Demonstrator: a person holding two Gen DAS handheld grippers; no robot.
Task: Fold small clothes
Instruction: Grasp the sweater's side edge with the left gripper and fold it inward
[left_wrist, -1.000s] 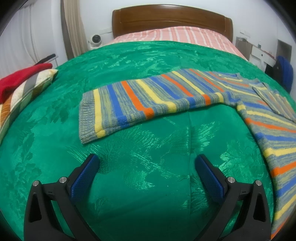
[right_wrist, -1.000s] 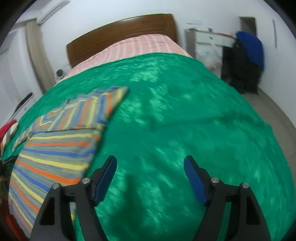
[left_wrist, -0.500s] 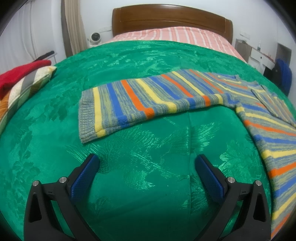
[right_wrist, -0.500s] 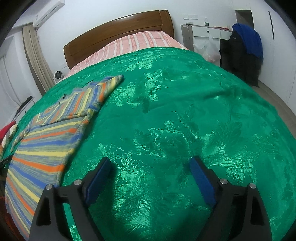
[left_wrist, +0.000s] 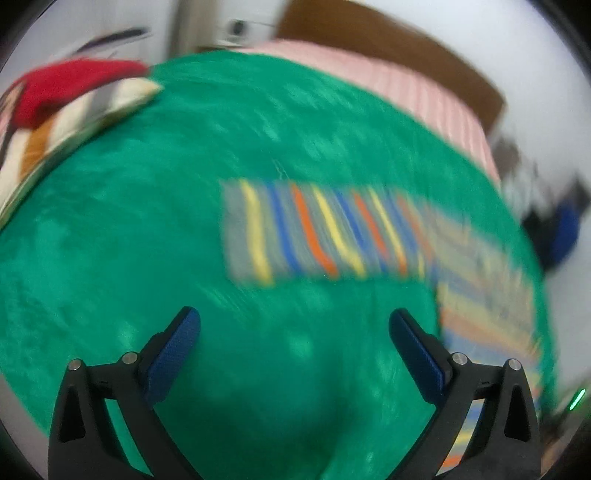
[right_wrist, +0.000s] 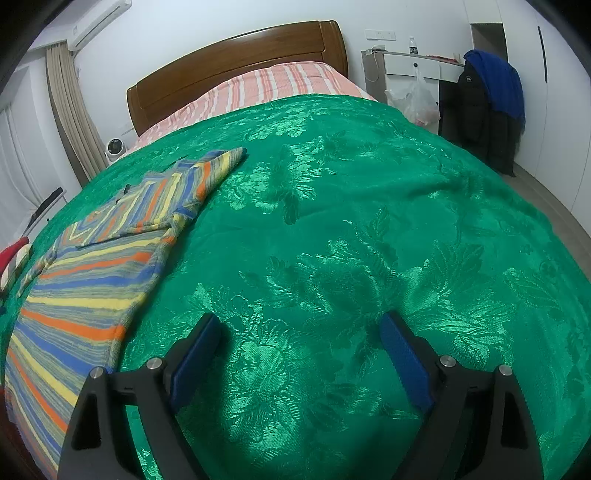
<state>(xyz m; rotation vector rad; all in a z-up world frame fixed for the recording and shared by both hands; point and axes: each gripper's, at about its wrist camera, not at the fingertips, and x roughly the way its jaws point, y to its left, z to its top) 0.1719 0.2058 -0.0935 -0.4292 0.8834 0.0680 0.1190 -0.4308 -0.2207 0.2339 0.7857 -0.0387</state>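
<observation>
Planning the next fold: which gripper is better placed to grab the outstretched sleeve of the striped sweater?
Left. The open left gripper faces the sleeve; the right gripper faces bare green bedspread.

The sweater (right_wrist: 92, 266) lies on the bedspread's (right_wrist: 369, 221) left side, headboard (right_wrist: 236, 70) behind.

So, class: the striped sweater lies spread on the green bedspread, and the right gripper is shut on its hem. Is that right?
Not quite. The striped sweater does lie spread on the green bedspread, but the right gripper is open and empty, over bare bedspread beside the sweater. The right wrist view shows this.
</observation>
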